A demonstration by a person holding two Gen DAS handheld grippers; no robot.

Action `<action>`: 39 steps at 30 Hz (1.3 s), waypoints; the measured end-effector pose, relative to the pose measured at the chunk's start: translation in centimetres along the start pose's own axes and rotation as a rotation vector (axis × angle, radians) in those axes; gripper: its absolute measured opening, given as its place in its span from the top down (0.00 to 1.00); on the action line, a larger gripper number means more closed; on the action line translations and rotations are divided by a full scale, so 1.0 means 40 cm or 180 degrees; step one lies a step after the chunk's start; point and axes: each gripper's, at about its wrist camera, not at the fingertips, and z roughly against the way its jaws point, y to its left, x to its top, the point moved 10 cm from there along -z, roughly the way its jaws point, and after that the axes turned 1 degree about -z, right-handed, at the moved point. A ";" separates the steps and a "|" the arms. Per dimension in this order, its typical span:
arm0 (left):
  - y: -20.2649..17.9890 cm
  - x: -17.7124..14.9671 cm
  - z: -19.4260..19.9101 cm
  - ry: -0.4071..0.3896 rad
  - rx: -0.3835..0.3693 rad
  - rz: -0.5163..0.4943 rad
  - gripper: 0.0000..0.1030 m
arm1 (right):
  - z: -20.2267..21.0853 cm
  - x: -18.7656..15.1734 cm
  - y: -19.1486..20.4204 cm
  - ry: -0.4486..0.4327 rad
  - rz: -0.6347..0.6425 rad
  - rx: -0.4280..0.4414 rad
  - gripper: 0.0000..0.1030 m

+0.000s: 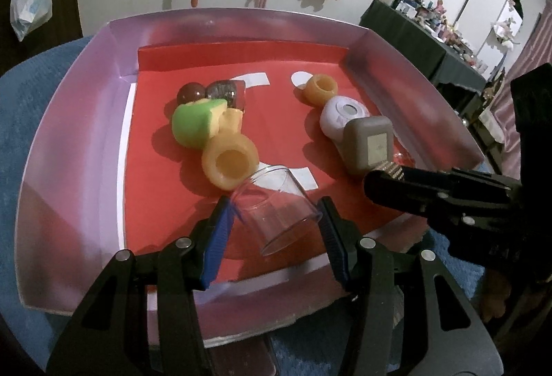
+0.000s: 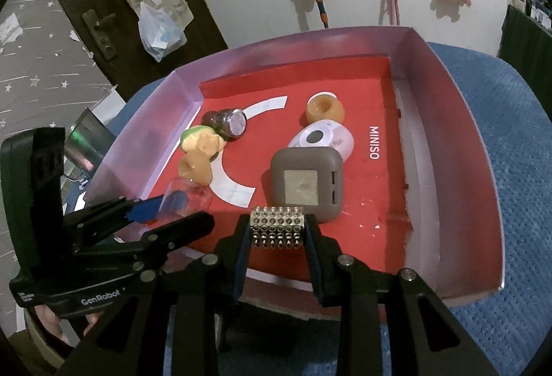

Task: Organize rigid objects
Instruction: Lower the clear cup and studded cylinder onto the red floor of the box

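Red box floor (image 1: 165,189): left tongs (image 1: 272,224) flank clear cup (image 1: 276,213).

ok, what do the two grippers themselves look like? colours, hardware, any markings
Both match: the left gripper and right gripper have black angular linkage arms with triangular cut-outs, round silver pivot pins, and blue ribbed pads inside the fingers. The left one's body carries white "GenRobot" lettering in the right wrist view. No cables or sleeves visible.
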 end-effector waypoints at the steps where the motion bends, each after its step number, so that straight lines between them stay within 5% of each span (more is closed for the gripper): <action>1: 0.002 0.001 -0.002 -0.0002 0.0002 0.0008 0.53 | -0.002 0.002 0.002 0.0001 0.0009 0.0005 0.68; 16: 0.015 0.029 -0.026 -0.0021 0.0060 0.0071 0.53 | -0.029 -0.002 0.009 0.0083 0.0081 -0.0033 0.68; 39: 0.041 0.038 -0.031 -0.0038 0.0083 0.0123 0.53 | -0.035 0.035 -0.045 -0.0184 0.0049 -0.0432 0.68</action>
